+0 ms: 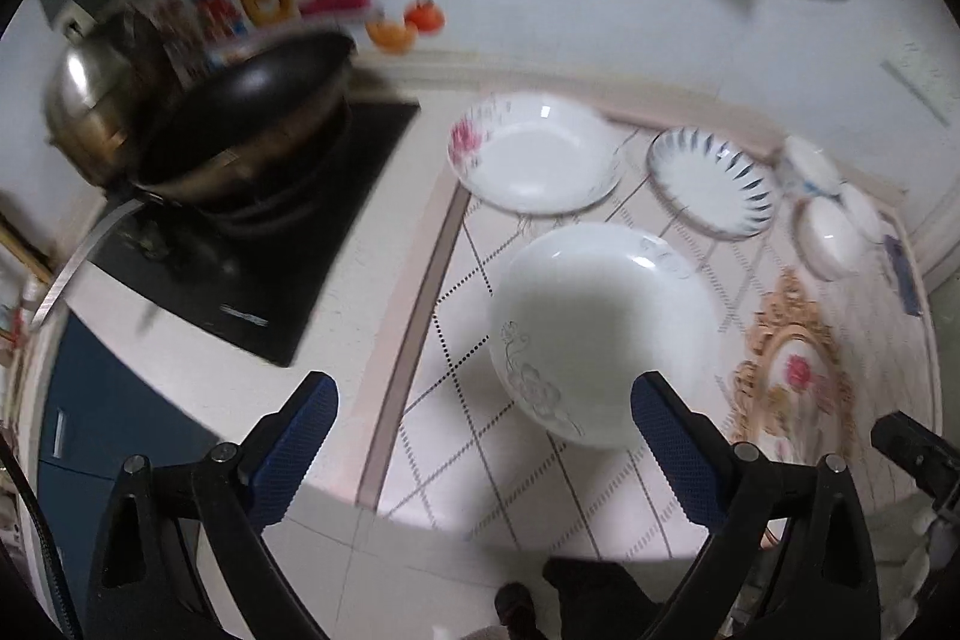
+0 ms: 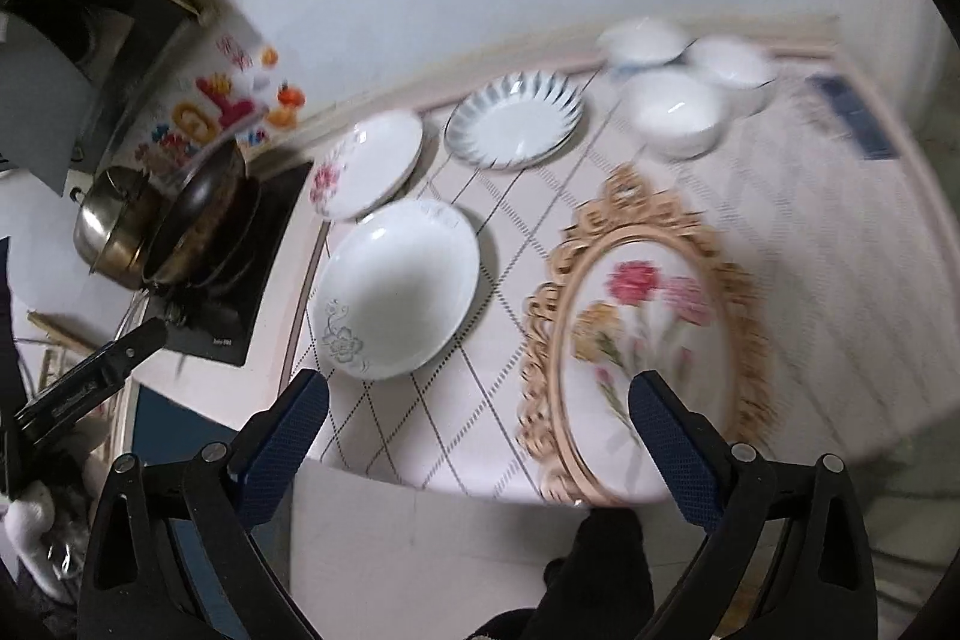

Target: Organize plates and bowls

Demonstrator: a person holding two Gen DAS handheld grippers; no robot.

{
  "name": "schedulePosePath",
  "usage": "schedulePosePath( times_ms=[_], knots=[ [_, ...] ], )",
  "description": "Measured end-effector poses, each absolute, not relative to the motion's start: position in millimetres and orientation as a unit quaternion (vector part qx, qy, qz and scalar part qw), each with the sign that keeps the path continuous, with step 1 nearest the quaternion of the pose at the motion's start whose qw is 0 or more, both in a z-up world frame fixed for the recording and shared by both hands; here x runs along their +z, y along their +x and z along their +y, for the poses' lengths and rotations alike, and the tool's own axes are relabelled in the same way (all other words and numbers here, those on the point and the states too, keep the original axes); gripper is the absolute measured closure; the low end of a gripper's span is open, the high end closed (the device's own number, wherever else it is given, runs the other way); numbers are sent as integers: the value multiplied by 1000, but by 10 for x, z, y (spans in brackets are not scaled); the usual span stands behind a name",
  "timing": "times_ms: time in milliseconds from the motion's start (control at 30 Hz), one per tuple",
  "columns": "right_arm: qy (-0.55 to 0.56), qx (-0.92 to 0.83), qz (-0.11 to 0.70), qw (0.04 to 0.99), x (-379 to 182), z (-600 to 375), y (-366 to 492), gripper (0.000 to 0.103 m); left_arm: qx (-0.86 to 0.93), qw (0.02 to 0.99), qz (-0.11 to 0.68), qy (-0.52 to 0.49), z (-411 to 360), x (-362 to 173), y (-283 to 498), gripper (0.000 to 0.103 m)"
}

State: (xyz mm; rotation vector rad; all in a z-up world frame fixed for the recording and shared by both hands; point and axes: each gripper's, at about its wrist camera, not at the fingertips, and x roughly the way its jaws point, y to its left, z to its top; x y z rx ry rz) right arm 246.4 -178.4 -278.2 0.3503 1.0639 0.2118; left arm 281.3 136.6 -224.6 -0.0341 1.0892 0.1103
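Note:
On the patterned counter mat lie three plates: a white plate with a grey flower (image 1: 603, 334) (image 2: 396, 289) nearest, a pink-flowered plate (image 1: 534, 151) (image 2: 369, 163) behind it, and a blue-rayed plate (image 1: 714, 181) (image 2: 516, 118) to the right. Three white bowls (image 1: 831, 226) (image 2: 675, 109) cluster at the far right by the wall. My left gripper (image 1: 483, 415) hovers open just in front of the grey-flower plate. My right gripper (image 2: 480, 415) is open above the counter's front edge, with nothing between its fingers.
A black wok (image 1: 252, 112) (image 2: 198, 214) and a steel pot (image 1: 90, 100) (image 2: 114, 220) sit on the black cooktop (image 1: 270, 274) at the left. A gold-framed flower print (image 2: 648, 334) (image 1: 792, 370) decorates the mat. A dark blue object (image 2: 852, 118) lies at the far right.

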Motion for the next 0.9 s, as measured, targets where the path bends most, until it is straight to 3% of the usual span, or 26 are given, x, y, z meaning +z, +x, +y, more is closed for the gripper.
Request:
schedulePosePath(
  times_ms=[167,267,333,467,533,633,900],
  knots=[
    [174,152,551,802,-3468,-1662,3393,16,32,815,577,-47,1468,-2884,3324,14],
    [175,174,573,781,-3791,-1555,3783,26,21,792,608,-54,1465,-3231,3558,27],
    [189,196,590,760,-3984,-1466,3984,38,9,774,630,-65,1456,-3446,3689,44],
    [205,213,611,735,-4334,-1345,4304,63,0,755,652,-77,1454,-3667,3787,63],
    [209,214,618,727,-4443,-1304,4402,80,3,755,651,-79,1461,-3703,3813,65],
    [216,214,624,720,-4548,-1259,4488,88,11,757,648,-80,1464,-3670,3767,67],
    [204,216,630,718,-4476,-1294,4433,88,10,761,644,-78,1296,-3511,3615,67]
  ],
)
